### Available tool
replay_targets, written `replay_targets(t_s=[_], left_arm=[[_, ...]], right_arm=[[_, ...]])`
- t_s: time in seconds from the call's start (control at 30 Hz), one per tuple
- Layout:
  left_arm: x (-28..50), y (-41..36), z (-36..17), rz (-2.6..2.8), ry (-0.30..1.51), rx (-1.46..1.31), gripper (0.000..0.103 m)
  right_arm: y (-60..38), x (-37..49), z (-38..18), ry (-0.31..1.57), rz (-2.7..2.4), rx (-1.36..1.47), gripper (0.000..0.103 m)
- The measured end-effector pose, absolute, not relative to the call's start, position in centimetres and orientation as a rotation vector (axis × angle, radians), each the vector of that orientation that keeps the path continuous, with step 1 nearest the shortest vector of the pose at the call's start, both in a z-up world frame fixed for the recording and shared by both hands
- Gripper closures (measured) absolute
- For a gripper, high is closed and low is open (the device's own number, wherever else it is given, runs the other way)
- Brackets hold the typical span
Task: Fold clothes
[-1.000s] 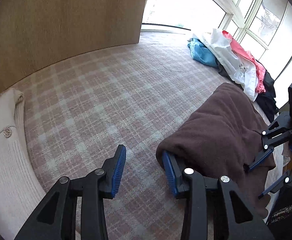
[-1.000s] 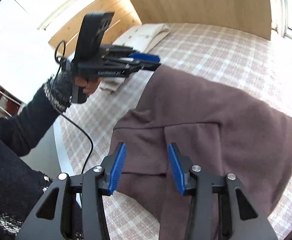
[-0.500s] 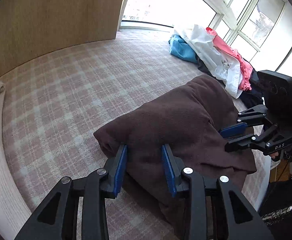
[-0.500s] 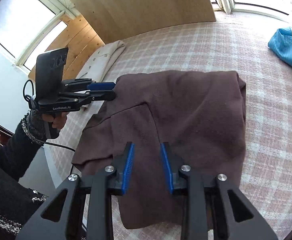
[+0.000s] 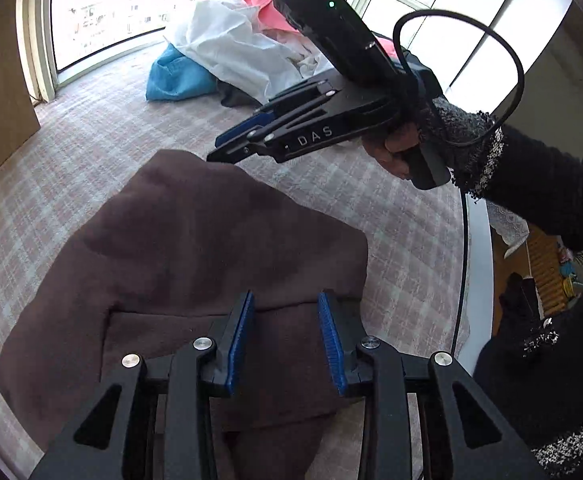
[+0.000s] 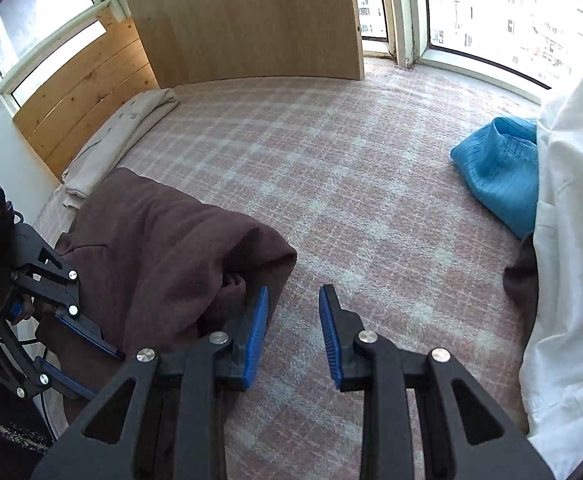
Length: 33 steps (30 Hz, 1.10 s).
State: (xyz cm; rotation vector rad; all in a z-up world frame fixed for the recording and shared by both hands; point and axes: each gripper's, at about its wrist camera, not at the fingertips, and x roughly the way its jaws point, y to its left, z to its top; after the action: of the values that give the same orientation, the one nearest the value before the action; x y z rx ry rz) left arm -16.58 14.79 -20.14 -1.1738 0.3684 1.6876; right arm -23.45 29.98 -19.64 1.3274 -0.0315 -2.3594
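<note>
The brown garment [image 5: 195,264] sits bunched in the lower left of both wrist views, lying on the plaid bedcover [image 6: 351,200] near its front edge. It looks already doubled over once, with a seam or folded flap running across it low in the left wrist view, so my guess is the folding is partway through.

The left gripper [image 5: 285,340] hangs over the garment's near part with its blue pads apart. There's brown cloth showing in the gap, but I can't see the pads pinching it, so I'd call it open and not holding.

The right gripper [image 6: 293,336] comes in from the upper right of the left wrist view, tips right at the garment's far corner. In its own view the left pad sits against the rolled cloth edge, only plaid cover shows between the pads, and the gap is narrowing with nothing gripped yet. Looks like it's lining up to grab that corner.

Room-wise there's plenty of bare cover across the middle. The clothes pile [image 5: 235,48] (white, pink, blue) sits well apart toward the upper middle, and a cream folded item [image 6: 119,140] lies by the wooden headboard [image 6: 83,92]. The bed's edge is close at the lower right, so that's the tight side.
</note>
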Motion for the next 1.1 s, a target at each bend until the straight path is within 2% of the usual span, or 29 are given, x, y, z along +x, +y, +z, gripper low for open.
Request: replay_targets(t_s=[0.07, 0.23, 0.33, 0.37, 0.53, 0.63, 0.73, 0.87, 0.97, 1.07, 1.1], left_arm=[[-16.2, 15.5, -21.8, 1.651, 0.37, -1.218, 0.072], [-16.3, 15.1, -21.9, 1.655, 0.313, -1.261, 0.072], [-16.0, 15.1, -21.9, 1.67, 0.318, -1.252, 0.072], [-15.9, 15.1, -21.9, 1.677, 0.31, -1.251, 0.072], [-15.8, 14.7, -21.6, 1.697, 0.279, -1.254, 0.073], [-16.6, 12.3, -19.3, 1.773, 0.184, -1.237, 0.075], [-18.3, 8.4, -16.3, 1.976, 0.106, -1.173, 0.075], [-21.1, 3.0, -17.1, 2.168, -0.05, -1.194, 0.075], [-21.8, 1.3, -22.0, 2.157, 0.057, -1.298, 0.078], [-21.1, -0.2, -20.5, 2.17, 0.025, -1.301, 0.081], [-20.5, -0.4, -19.5, 2.19, 0.042, -1.28, 0.083]], right_arm=[[29.7, -24.2, -19.7, -0.025, -2.344, 1.312, 0.076], [29.2, -25.8, -19.5, 0.004, -2.297, 1.285, 0.077], [31.2, -27.7, -20.9, -0.09, -2.346, 1.405, 0.077], [31.9, -27.7, -20.5, -0.088, -2.412, 1.414, 0.085], [32.5, -25.2, -15.9, -0.142, -2.456, 1.298, 0.086], [29.2, -22.9, -13.3, -0.091, -2.415, 1.208, 0.086], [25.9, -21.8, -13.3, -0.133, -2.348, 1.184, 0.086], [23.9, -21.3, -18.9, -0.065, -2.31, 1.341, 0.086], [25.2, -20.7, -18.1, -0.153, -2.312, 1.34, 0.087], [25.7, -19.6, -14.6, -0.156, -2.403, 1.368, 0.086], [25.5, -18.8, -13.6, -0.157, -2.426, 1.355, 0.081]])
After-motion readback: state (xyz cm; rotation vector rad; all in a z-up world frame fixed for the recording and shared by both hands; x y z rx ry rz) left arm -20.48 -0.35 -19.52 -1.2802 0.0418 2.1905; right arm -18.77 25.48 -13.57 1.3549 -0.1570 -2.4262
